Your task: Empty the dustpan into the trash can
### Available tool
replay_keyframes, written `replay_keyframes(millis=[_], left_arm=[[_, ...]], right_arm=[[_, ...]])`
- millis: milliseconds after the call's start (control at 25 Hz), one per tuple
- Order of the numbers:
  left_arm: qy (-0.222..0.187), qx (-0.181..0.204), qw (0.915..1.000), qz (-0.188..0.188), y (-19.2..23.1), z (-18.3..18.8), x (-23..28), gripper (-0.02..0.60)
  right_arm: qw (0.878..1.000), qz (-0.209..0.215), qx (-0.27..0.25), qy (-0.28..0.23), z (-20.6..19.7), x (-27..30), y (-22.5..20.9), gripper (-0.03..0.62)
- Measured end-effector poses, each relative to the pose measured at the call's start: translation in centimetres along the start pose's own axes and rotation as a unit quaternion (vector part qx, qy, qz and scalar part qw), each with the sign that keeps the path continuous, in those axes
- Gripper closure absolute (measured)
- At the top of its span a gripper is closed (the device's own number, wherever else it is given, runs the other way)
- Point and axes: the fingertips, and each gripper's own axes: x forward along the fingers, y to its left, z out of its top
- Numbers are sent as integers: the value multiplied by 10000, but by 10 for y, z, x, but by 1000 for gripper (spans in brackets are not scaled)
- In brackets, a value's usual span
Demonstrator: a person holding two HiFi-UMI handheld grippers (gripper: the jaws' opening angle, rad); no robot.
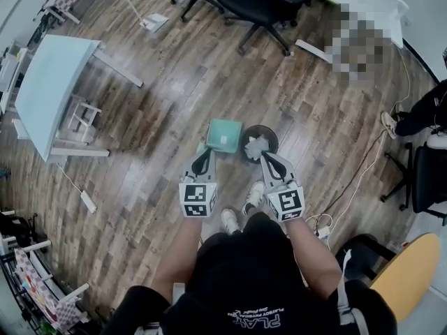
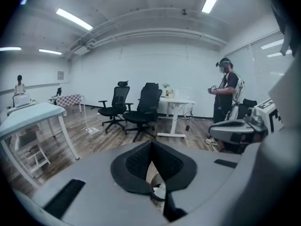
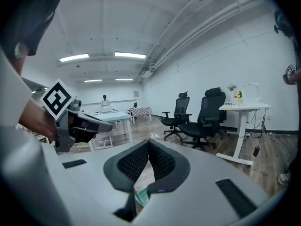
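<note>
Ahead of the closed, empty left hand-held gripper (image 1: 206, 153) lies the dustpan (image 1: 225, 135), beside the trash can (image 1: 273, 135).

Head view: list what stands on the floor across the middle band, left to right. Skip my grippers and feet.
table → dustpan → trash can → shoe

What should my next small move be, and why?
Probably just draw both tongs back. The green dustpan sits on the floor looking empty, crumpled paper already lies in the trash can, and the left tongs and right tongs are shut on nothing.
</note>
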Motion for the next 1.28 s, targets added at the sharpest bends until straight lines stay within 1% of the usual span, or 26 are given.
replay_keyframes(millis=[200, 520, 720, 920, 1080, 1280], left_arm=[[-390, 72, 9982, -441, -13, 7, -42, 558], [-835, 255, 9934, -742, -24, 11, -113, 557], [-997, 345, 9914, -769, -31, 13, -140, 557], [-1079, 435, 9906, -716, -39, 15, -153, 557], [-1136, 467, 9905, -623, -46, 30, -157, 557], [-1354, 555, 9877, -558, -57, 46, -158, 557]], right_arm=[[9993, -170, -221, -250, 23, -20, 32, 571], [9955, -334, -676, -580, 63, -60, 90, 571], [9927, -389, -851, -755, 83, -79, 112, 571], [9908, -356, -936, -911, 96, -90, 120, 571], [9901, -223, -994, -964, 108, -93, 120, 571], [9889, -153, -1039, -1055, 117, -102, 109, 571]])
